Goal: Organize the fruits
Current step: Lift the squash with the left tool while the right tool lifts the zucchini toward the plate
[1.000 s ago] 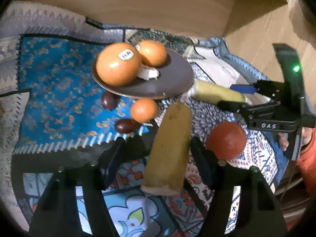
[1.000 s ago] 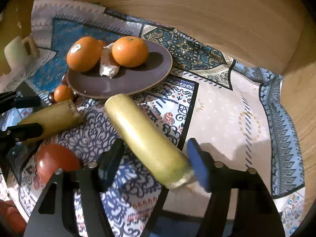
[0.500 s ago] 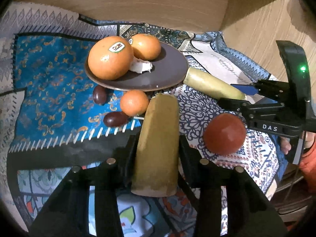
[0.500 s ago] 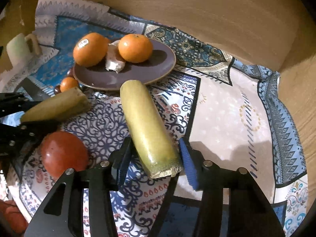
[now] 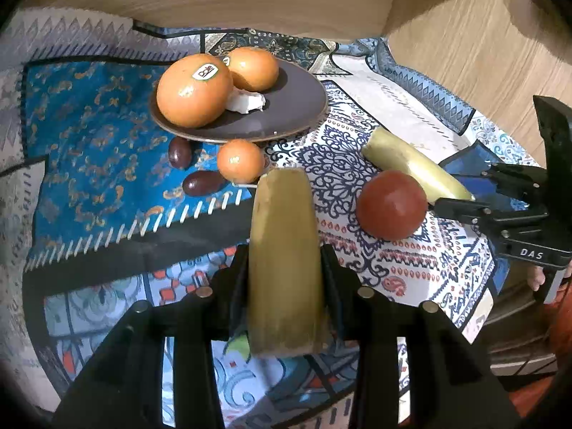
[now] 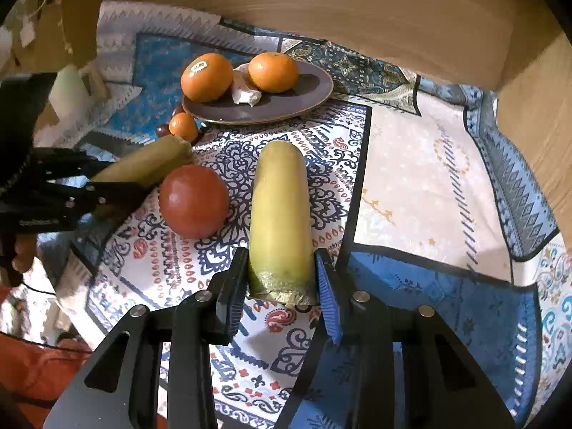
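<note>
My left gripper (image 5: 284, 268) is shut on a yellow-green banana half (image 5: 282, 261), cut end toward the camera. My right gripper (image 6: 280, 275) is shut on the other banana half (image 6: 280, 214), held at its cut end; it also shows in the left wrist view (image 5: 411, 164). A red tomato (image 5: 391, 204) lies on the cloth between the two halves, also in the right wrist view (image 6: 193, 201). A dark plate (image 5: 286, 114) carries two oranges (image 5: 195, 94) (image 5: 254, 68) and a garlic bulb (image 5: 246, 100).
A small orange (image 5: 240, 160) and two dark dates (image 5: 180, 152) (image 5: 202, 183) lie just in front of the plate. A patterned cloth (image 6: 429, 178) covers the table. A wooden wall (image 6: 357, 10) rises behind. A pale mug (image 6: 73, 87) stands at the far left.
Both grippers closed from open onto their banana halves. The right banana half swung from slanted to pointing straight ahead, and the tomato now sits nearer both grippers.
</note>
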The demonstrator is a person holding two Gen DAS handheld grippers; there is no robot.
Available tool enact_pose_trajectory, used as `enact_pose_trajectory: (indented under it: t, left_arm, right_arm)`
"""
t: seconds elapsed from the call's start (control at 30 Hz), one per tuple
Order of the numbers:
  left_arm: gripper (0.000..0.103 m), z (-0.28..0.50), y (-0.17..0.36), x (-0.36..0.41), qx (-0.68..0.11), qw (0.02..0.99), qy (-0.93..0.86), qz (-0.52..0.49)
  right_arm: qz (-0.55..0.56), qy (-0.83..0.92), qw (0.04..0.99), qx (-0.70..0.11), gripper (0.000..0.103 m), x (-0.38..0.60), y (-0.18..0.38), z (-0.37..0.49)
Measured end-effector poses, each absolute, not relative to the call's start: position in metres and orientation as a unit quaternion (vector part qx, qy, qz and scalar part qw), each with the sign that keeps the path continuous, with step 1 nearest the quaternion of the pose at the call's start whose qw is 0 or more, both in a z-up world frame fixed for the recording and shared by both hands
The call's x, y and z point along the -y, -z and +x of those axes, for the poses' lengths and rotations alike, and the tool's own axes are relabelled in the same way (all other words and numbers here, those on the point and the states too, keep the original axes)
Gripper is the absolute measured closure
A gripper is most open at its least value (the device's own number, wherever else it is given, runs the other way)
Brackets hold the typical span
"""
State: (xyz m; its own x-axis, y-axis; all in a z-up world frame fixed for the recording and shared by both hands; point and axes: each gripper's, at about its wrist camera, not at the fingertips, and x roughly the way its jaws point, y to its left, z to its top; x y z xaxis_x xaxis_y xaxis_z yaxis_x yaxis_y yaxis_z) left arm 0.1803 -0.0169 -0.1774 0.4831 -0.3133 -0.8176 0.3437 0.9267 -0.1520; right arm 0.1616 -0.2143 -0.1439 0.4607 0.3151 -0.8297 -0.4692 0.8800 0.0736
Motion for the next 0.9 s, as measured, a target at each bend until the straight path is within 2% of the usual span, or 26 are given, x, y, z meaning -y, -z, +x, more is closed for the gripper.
enact_pose_trajectory:
  t: [0.23, 0.57, 0.9]
  left_arm:
    - [0.064, 0.198, 0.180, 0.025, -0.474, 0.858, 0.195, 0.027]
    - [0.065, 0.207, 0.181, 0.029, -0.470, 0.861, 0.193, 0.029]
    - [0.065, 0.200, 0.141, 0.019, -0.415, 0.890, 0.187, 0.002]
  right_arm:
    - [-0.118, -0.243, 0.842, -0.467, 0.068, 0.191, 0.154, 0.183]
    - [-0.089, -0.257, 0.843, -0.463, 0.068, 0.187, 0.160, 0.207]
    - [-0.056, -0.252, 0.866, -0.428, 0.068, 0.199, 0.148, 0.209]
